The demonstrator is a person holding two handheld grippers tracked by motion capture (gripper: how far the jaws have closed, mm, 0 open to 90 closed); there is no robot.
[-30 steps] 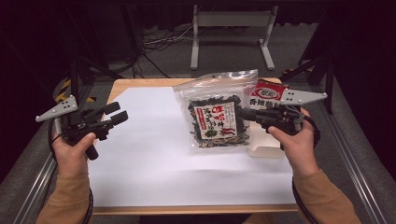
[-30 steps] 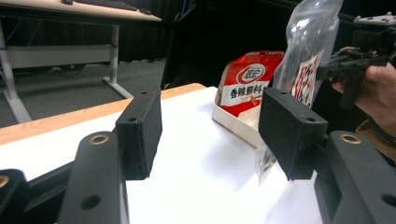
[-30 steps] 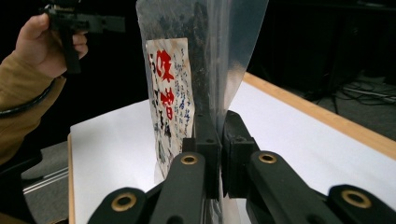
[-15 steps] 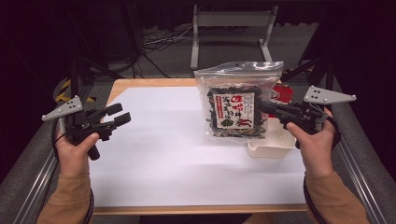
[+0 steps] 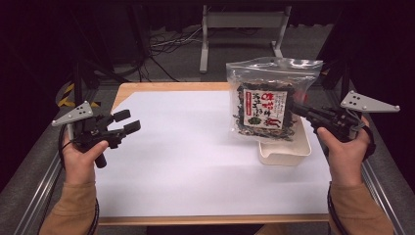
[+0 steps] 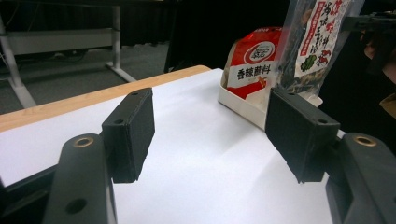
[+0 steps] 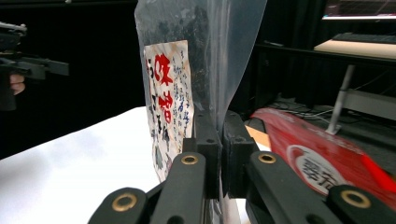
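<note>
A clear bag of dark dried seaweed (image 5: 266,100) with a white and red label hangs upright above the white tray (image 5: 285,151) at the table's right. My right gripper (image 5: 297,110) is shut on the bag's edge; its jaws pinch the plastic (image 7: 218,84). The bag (image 6: 317,37) also hangs at the top right of the left gripper view. A red packet (image 6: 250,63) stands in the tray (image 6: 243,108) behind the bag; it appears too as a red packet (image 7: 322,163) low in the right gripper view. My left gripper (image 5: 128,122) is open over the table's left side, nothing between its jaws (image 6: 210,135).
A white sheet (image 5: 195,156) covers most of the wooden table (image 5: 147,90). Cables and a metal stand (image 5: 240,34) lie on the floor beyond the far edge. Metal rails run along both sides of the table.
My right gripper has lifted the seaweed bag off the table and swung it right, from lying flat to hanging upright above the tray. The left gripper stayed in place.
</note>
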